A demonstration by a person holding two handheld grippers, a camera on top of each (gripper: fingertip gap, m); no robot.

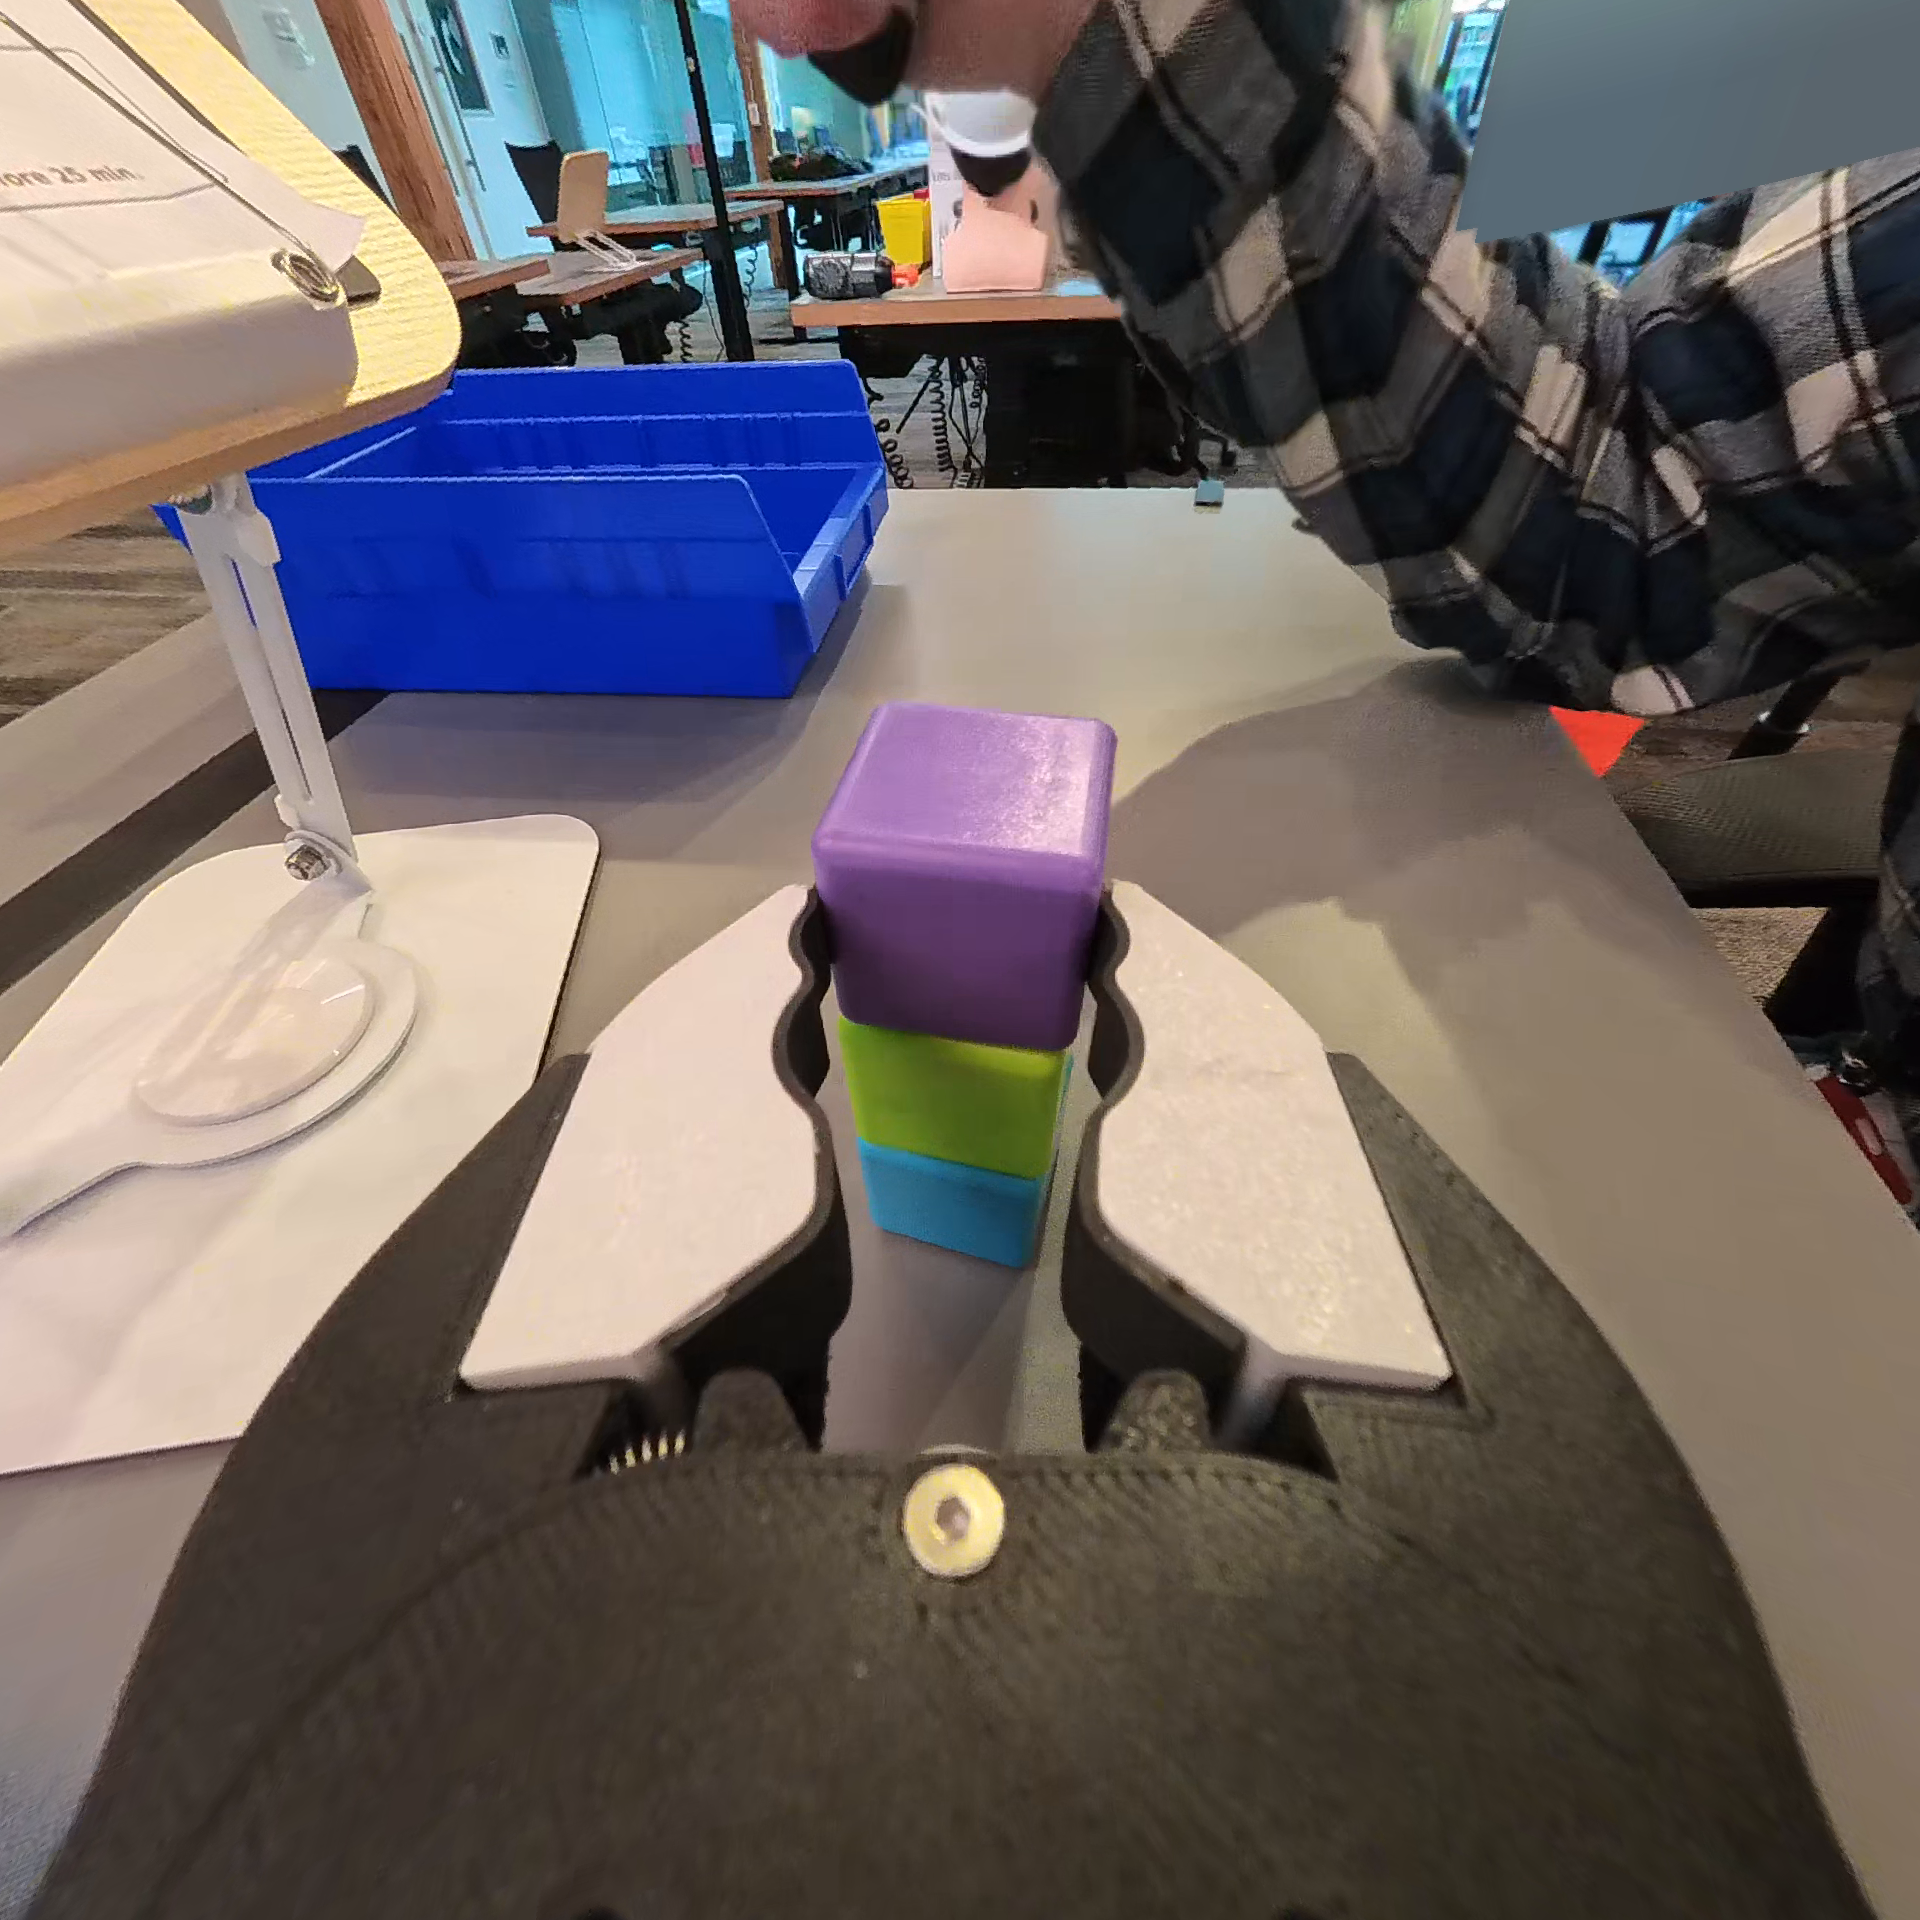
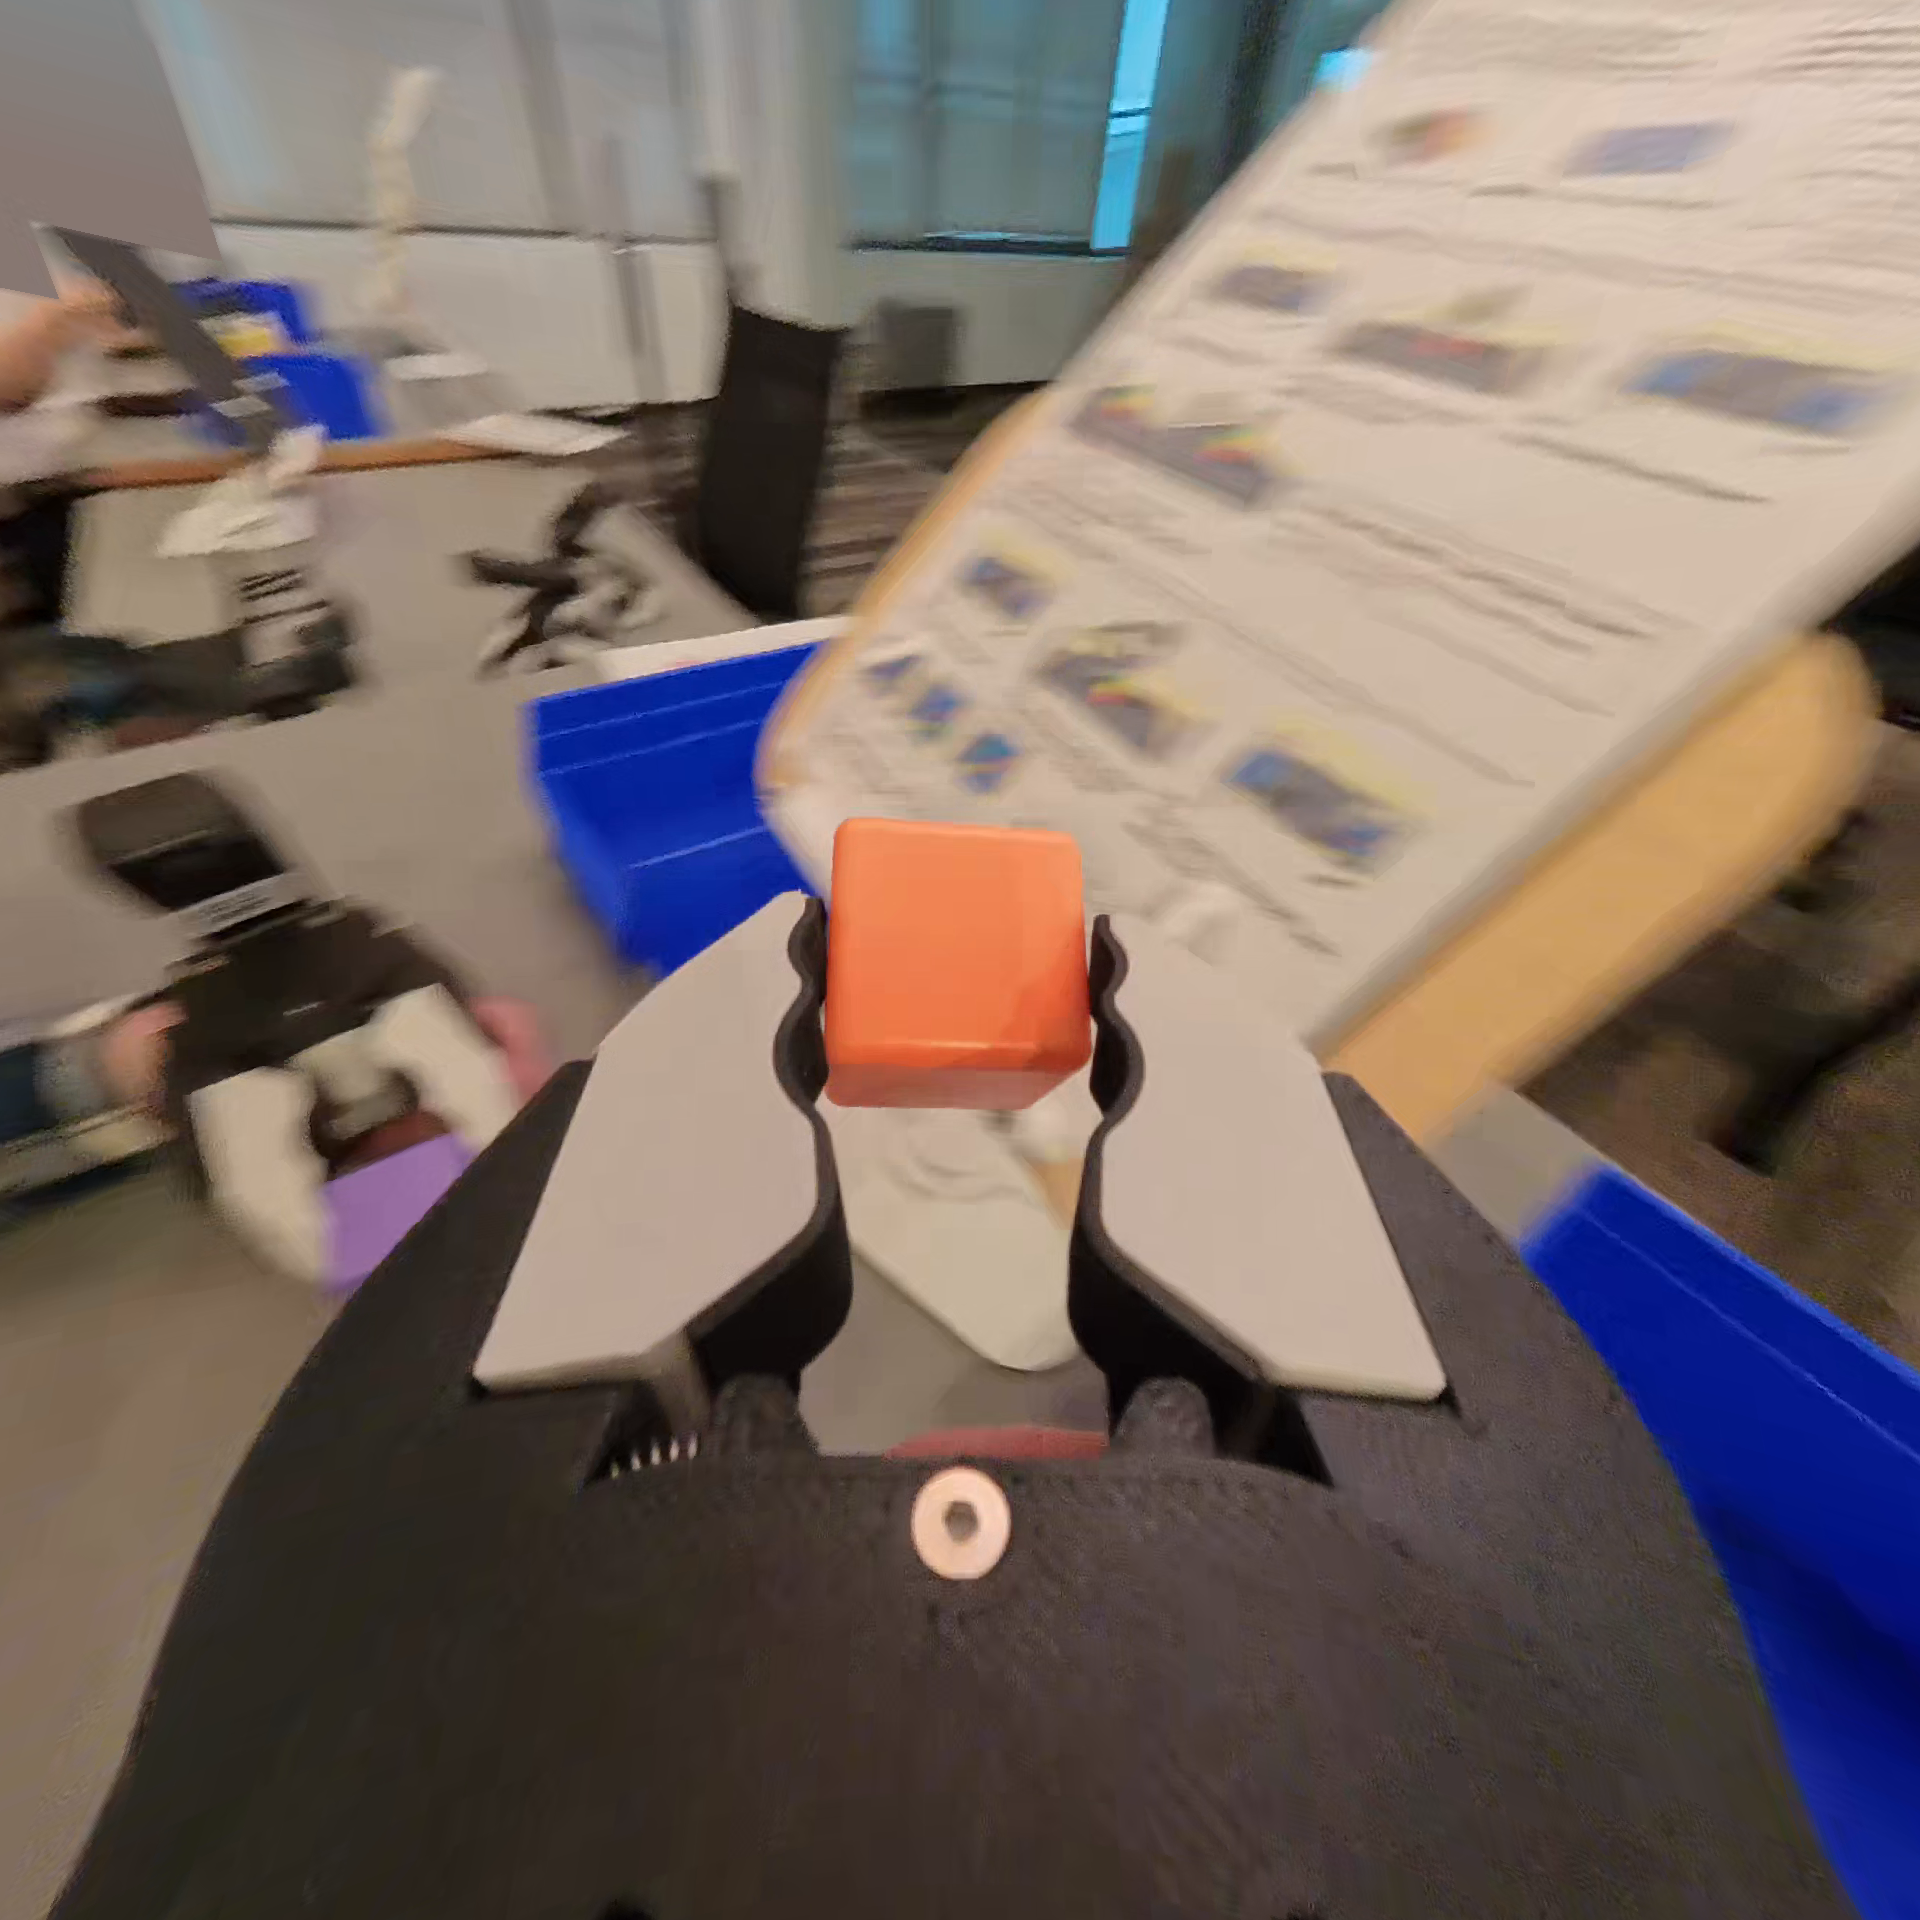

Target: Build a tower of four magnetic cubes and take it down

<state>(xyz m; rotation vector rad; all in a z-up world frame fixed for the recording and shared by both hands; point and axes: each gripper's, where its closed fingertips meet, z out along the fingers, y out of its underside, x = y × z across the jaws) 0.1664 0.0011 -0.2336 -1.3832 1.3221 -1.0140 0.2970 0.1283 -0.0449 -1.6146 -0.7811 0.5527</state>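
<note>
Three cubes stacked, fourth in the air.
My left tool (image 1: pixel 961 940) clamps the purple cube (image 1: pixel 966 868) atop green (image 1: pixel 954 1101) and blue (image 1: pixel 951 1205); my right tool (image 2: pixel 954 987) grips the orange cube (image 2: pixel 956 966), unplaced; takedown remains.

The stack of purple cube (image 1: pixel 961 873), green cube (image 1: pixel 951 1107) and blue cube (image 1: pixel 951 1205) stands mid-counter (image 1: pixel 1299 935), the left gripper's (image 1: pixel 961 940) fingers (image 1: pixel 717 1101) filling both its sides; bare counter lies behind and to its right; a plaid sleeve (image 1: pixel 1507 416) overhangs the far right; to the left stand the blue bin (image 1: pixel 582 561) and the white stand base (image 1: pixel 457 935), its tilted board (image 1: pixel 208 260) overhead; in the right wrist view that board (image 2: pixel 1351 520) crowds the space beyond the held orange cube (image 2: pixel 951 966).
</note>
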